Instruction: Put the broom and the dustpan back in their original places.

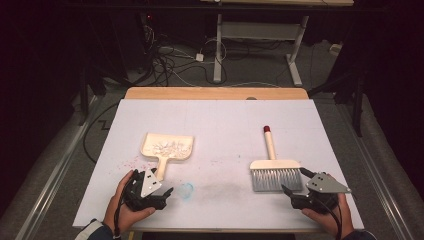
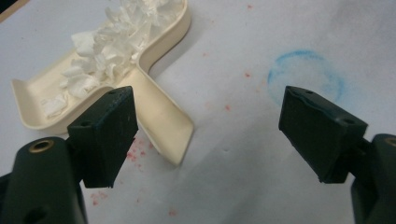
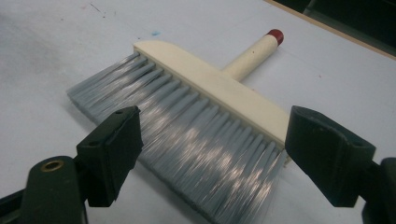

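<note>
Both grippers sit at the table's near edge with jaws spread wide, holding nothing: the left gripper (image 1: 161, 191) just short of the dustpan (image 1: 167, 147) handle, the right gripper (image 1: 294, 182) at the brush (image 1: 274, 169) bristles. Better to grasp the cream wooden back or handle (bristles would splay) and centre the left jaws on the handle. Farther off, the dustpan holds white paper scraps (image 2: 109, 46).

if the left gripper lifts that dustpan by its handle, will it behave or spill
The dustpan looks like thin, stiff plastic, so probably light and rigid. Its flat handle may slip or twist between the jaws. The loose white scraps piled inside would likely slide out if it tips.
</note>
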